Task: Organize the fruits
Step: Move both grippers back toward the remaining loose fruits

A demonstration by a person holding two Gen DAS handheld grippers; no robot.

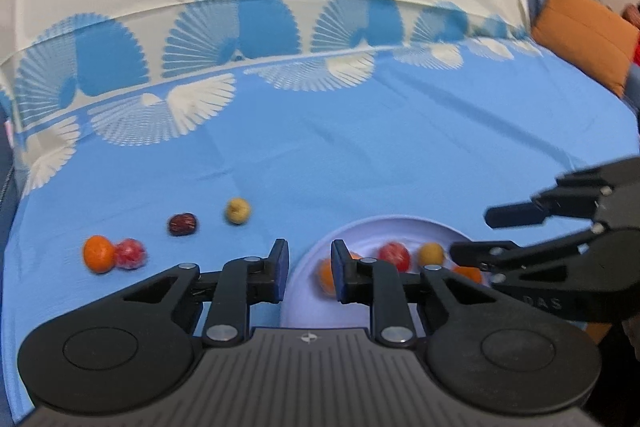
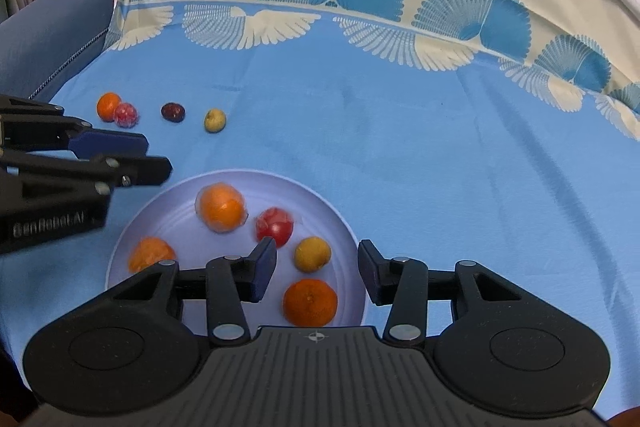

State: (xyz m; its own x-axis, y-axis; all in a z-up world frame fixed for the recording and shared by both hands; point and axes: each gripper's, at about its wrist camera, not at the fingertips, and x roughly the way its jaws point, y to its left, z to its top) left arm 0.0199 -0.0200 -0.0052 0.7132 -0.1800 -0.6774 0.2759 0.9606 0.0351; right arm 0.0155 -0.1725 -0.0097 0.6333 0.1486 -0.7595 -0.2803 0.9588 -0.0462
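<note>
A pale lilac plate (image 2: 168, 199) (image 1: 404, 227) lies on the blue cloth and holds several fruits: oranges (image 2: 221, 207) (image 2: 310, 302), a red fruit (image 2: 275, 225) and a yellow one (image 2: 312, 254). Left of the plate, on the cloth, lie an orange (image 1: 98, 253) (image 2: 108, 105), a wrapped red fruit (image 1: 130, 253) (image 2: 126, 114), a dark red date (image 1: 183, 223) (image 2: 173, 112) and a yellow fruit (image 1: 238, 210) (image 2: 215, 120). My left gripper (image 1: 309, 259) is open and empty at the plate's left rim. My right gripper (image 2: 316, 267) is open and empty above the plate.
The blue cloth with a fan pattern (image 1: 360, 131) covers a sofa. An orange cushion (image 1: 584, 35) lies at the far right. A blue sofa arm (image 2: 56, 27) bounds the left side.
</note>
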